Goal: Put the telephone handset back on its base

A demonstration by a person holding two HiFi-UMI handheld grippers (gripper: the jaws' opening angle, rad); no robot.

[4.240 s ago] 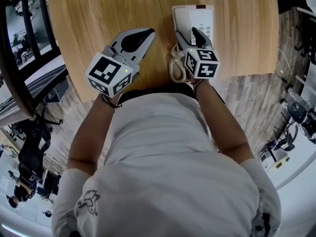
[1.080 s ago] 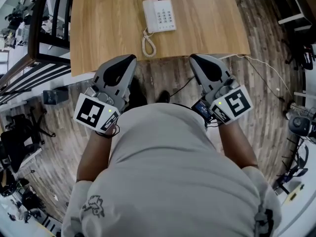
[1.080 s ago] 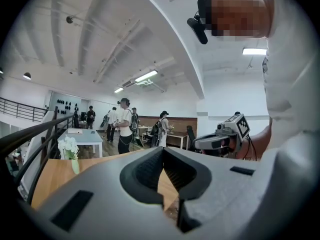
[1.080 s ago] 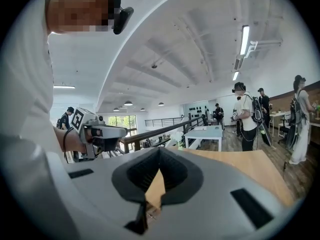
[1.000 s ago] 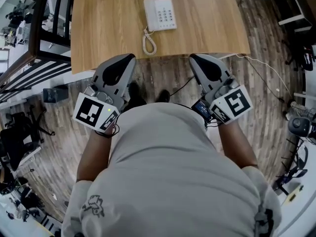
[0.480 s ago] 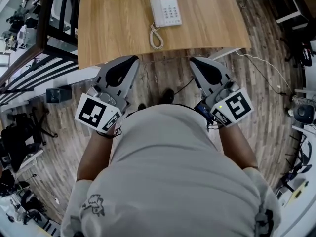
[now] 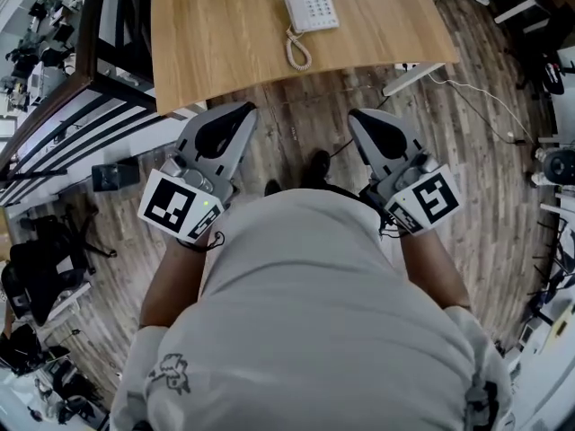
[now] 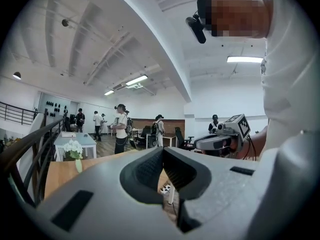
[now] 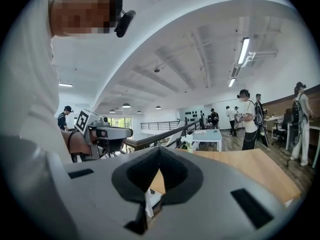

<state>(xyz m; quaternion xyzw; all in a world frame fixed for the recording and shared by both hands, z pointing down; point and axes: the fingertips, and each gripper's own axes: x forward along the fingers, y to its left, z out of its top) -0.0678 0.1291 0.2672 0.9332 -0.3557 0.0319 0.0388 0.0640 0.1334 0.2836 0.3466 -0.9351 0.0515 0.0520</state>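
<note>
The white telephone (image 7: 309, 5) sits at the near edge of the wooden table (image 7: 225, 25), far ahead of me. Its handset lies along the base's left side, and the coiled cord (image 7: 297, 50) trails toward the table edge. My left gripper (image 7: 243, 109) and right gripper (image 7: 358, 115) are held close to my body over the floor, well short of the table. Both are shut with nothing between their jaws. The left gripper view shows its jaws meeting at the tip (image 8: 162, 149), and the right gripper view shows the same (image 9: 159, 149).
A black railing (image 7: 108, 70) runs past the table's left side. A power strip (image 7: 409, 65) and a cable (image 7: 476, 92) lie on the wood floor to the right. A vase of white flowers (image 8: 75, 151) stands on the table. Several people stand far off.
The right gripper, earlier at the phone, has pulled back from it. I have backed away from the table, so it has slid up and away in the head view. Both grippers stay shut.
</note>
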